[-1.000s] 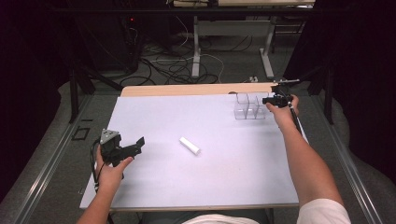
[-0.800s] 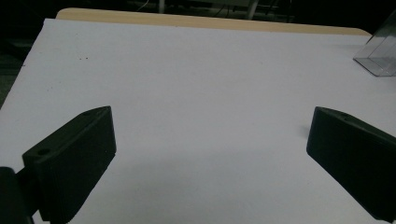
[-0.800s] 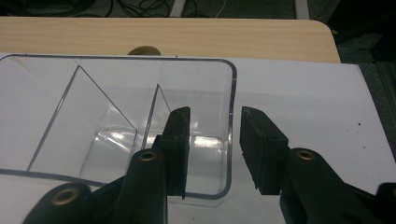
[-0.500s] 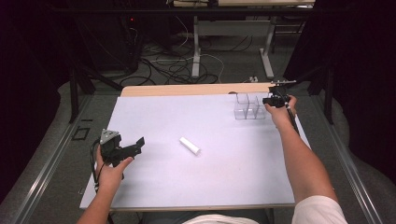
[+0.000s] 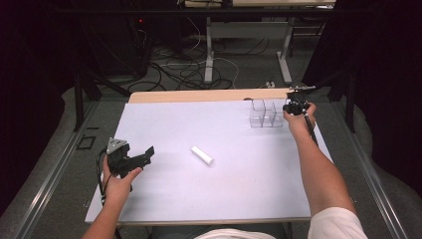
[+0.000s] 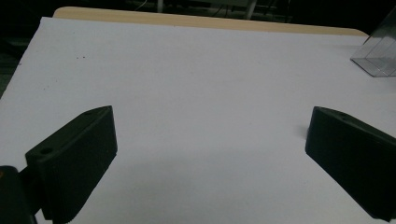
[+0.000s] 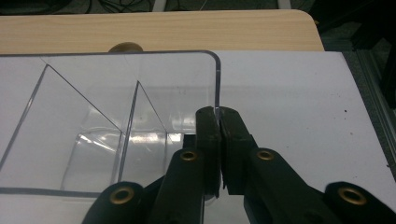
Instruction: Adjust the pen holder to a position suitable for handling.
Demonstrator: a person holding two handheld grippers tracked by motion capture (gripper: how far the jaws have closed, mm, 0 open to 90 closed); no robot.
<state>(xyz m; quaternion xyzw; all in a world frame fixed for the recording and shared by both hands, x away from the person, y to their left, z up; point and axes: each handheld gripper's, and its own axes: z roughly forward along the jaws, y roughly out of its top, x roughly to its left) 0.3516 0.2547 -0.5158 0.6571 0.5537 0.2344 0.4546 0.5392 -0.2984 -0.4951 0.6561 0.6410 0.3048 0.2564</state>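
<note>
White sheet [image 5: 239,184] over a wooden table, dark cabled floor behind. Left gripper [image 5: 142,158] gaping wide, empty, aimed toward the white cylinder [image 5: 202,155] just to its right, long axis diagonal. Right gripper [image 7: 218,135] pinched on the end wall of the clear compartment box [image 5: 266,113], far right corner. Left hand clearly nearer the cylinder.

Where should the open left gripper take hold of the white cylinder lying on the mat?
Grip the cylinder across its middle, coming from above. It lies flat and alone on the mat, its long axis running diagonally, so turn the left gripper to set its wide-open jaws on the two long sides; the ends would probably slip.
</note>
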